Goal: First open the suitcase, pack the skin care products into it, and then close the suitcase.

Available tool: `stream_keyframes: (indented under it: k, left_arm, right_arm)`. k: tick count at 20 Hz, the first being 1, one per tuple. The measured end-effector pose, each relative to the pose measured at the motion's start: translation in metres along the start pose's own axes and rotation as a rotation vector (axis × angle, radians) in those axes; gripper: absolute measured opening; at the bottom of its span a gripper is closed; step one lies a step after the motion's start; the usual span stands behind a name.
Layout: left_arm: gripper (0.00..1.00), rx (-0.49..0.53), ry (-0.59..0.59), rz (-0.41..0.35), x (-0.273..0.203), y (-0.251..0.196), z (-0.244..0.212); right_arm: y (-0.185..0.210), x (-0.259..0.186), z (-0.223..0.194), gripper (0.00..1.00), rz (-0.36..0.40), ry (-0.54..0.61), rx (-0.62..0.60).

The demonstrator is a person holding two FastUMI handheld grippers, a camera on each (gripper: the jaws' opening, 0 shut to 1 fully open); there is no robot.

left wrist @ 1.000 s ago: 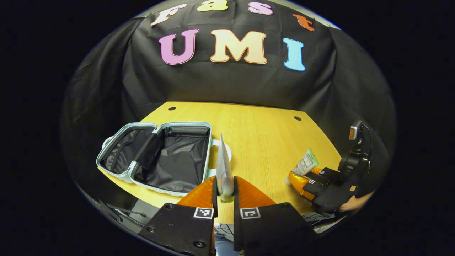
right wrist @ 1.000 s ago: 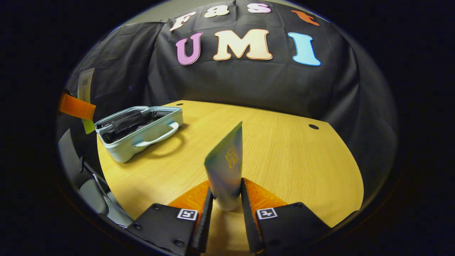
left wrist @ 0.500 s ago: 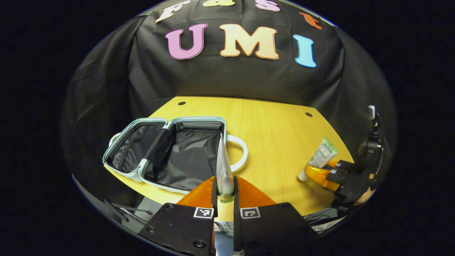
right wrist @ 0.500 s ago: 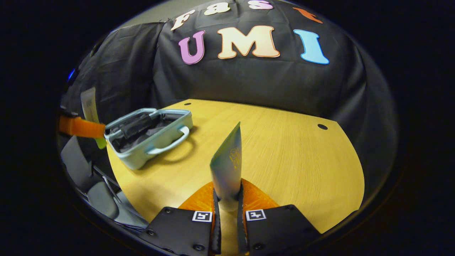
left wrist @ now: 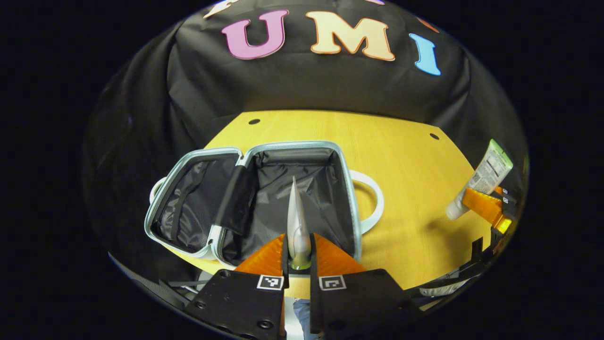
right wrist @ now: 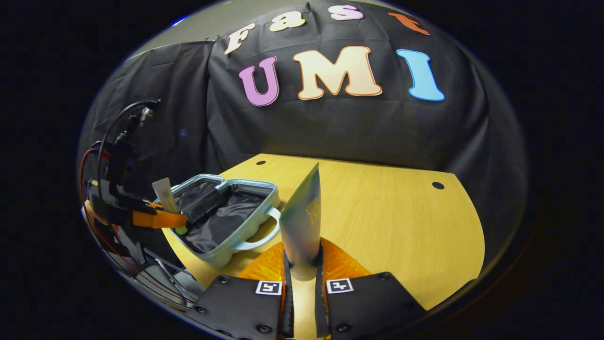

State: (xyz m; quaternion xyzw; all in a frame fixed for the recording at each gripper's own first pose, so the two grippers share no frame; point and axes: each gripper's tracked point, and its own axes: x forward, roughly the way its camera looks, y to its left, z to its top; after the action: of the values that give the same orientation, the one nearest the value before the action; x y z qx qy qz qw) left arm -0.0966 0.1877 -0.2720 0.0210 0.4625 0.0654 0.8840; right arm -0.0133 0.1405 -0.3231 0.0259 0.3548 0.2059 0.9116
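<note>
Left gripper view: tube (left wrist: 297,226) in left claw (left wrist: 298,257) over open suitcase (left wrist: 351,189).

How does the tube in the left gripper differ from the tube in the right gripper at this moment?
The left tube looks silvery grey; the right tube is pale blue-green with a gold print. The left tube hangs over the open suitcase; the right tube is over bare table, beside the suitcase. Both stand crimped end up, each clamped between its gripper's fingers: left gripper, right gripper.
</note>
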Motion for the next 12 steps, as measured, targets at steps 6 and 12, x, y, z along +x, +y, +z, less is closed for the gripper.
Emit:
stream_keyframes:
  k: [6,12]
  left_arm:
    - [0.13,0.034,0.122,0.005,0.042,0.03,-0.01]
    - [0.14,0.011,0.193,-0.038,0.077,0.043,-0.021]
  right_arm:
    - [0.043,0.006,0.004,0.19,0.011,0.024,-0.012]
    - [0.102,0.022,0.023,0.19,0.091,0.054,0.043]
